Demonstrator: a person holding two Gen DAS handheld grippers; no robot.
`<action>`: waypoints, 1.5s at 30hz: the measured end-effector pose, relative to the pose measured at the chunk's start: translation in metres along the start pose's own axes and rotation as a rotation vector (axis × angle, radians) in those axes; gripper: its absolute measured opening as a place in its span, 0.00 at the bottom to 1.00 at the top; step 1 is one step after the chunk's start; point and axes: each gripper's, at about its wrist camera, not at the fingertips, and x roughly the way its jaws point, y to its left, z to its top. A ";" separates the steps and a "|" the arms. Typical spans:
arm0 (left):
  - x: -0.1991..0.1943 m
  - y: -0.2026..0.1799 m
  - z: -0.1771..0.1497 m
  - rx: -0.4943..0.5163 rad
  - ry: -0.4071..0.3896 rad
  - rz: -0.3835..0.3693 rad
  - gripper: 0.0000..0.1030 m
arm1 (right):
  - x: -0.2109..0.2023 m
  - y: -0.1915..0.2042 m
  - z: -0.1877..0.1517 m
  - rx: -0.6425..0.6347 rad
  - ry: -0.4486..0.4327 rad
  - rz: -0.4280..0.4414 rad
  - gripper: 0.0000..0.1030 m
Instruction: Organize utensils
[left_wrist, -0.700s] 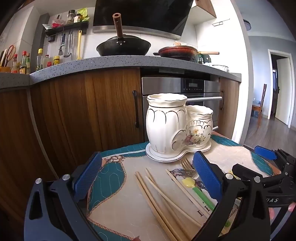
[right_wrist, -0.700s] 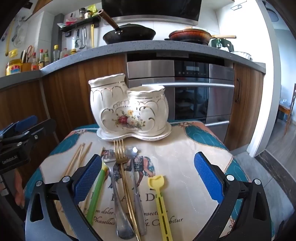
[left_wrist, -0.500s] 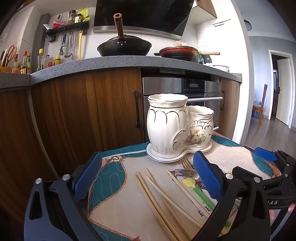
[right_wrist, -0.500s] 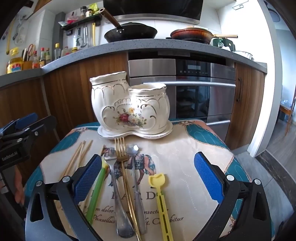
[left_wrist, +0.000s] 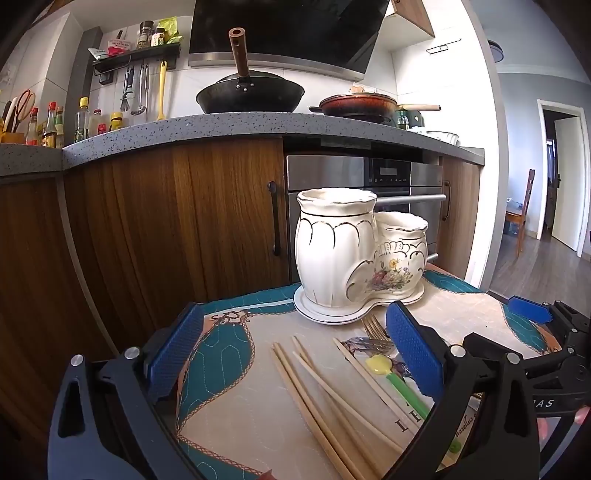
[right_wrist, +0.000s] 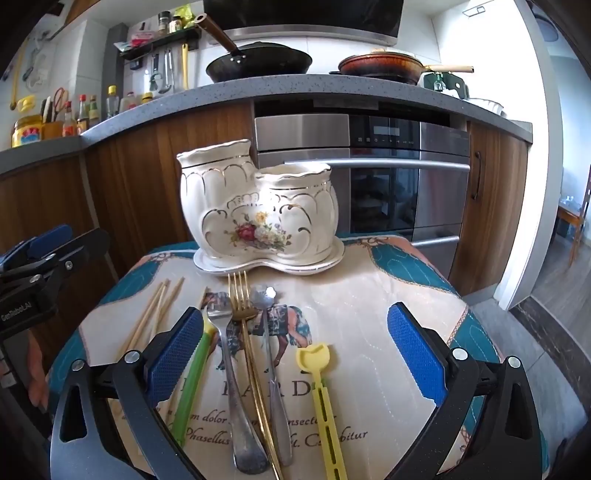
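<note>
Left tongs (left_wrist: 295, 354) gape empty above chopsticks (left_wrist: 325, 398); ceramic holder (left_wrist: 351, 258) stands beyond.

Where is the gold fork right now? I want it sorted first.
In the right wrist view the gold fork lies mid-cloth between a silver fork and a silver spoon, tines toward the ceramic holder.

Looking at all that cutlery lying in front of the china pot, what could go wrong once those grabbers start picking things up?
The gold fork, silver fork and silver spoon lie packed side by side, so the open right hand-held gripper might pinch two at once. The thin wooden chopsticks overlap under the open left hand-held gripper and could roll or scatter. The white floral ceramic holder only rests on its saucer; a bump might shift it.
</note>
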 end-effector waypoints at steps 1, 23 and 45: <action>0.000 0.000 0.000 0.000 0.000 0.000 0.95 | 0.000 0.000 0.000 0.001 0.001 -0.001 0.96; -0.001 0.002 -0.001 -0.001 -0.002 0.001 0.95 | 0.002 0.002 -0.001 -0.006 0.002 0.000 0.96; -0.001 0.002 0.000 -0.001 0.001 0.002 0.95 | 0.002 0.002 -0.001 -0.010 0.003 -0.001 0.96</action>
